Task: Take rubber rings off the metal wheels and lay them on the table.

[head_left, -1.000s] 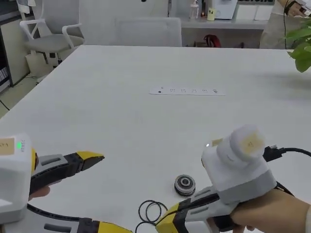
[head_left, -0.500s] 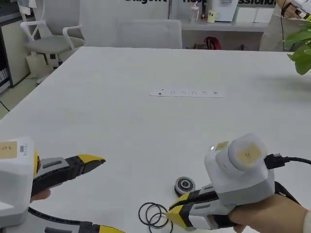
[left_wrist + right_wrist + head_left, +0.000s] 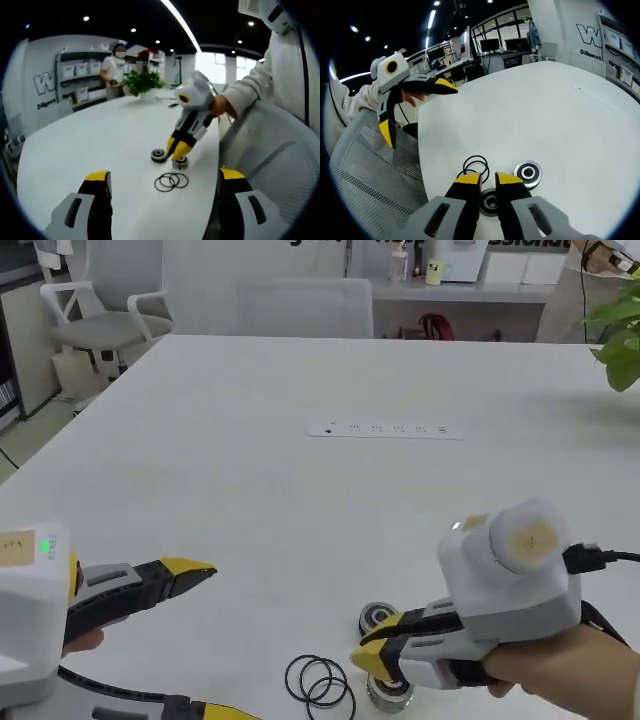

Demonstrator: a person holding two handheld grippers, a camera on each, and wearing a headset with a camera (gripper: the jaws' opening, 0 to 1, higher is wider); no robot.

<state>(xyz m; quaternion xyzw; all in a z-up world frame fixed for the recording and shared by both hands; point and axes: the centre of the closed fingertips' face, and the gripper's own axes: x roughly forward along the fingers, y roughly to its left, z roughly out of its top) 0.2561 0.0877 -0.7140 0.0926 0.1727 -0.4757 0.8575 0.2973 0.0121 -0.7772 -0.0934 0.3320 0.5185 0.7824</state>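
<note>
White worktop [image 3: 300, 480], metal wheels [image 3: 377, 617], loose rubber rings [image 3: 320, 680].
Right gripper [image 3: 488, 178] narrowed over nearest wheel [image 3: 490, 201], grip unclear; left gripper [image 3: 164, 175] spread, well apart.

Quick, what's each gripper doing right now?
Left gripper: open, holding nothing.
Right gripper: nearly closed over a metal wheel; whether it grips cannot be told.

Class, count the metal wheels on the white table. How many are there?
2. One wheel lies at the tips of the right hand-held gripper; the second wheel lies just beside it on the table. None seems hidden.
</note>
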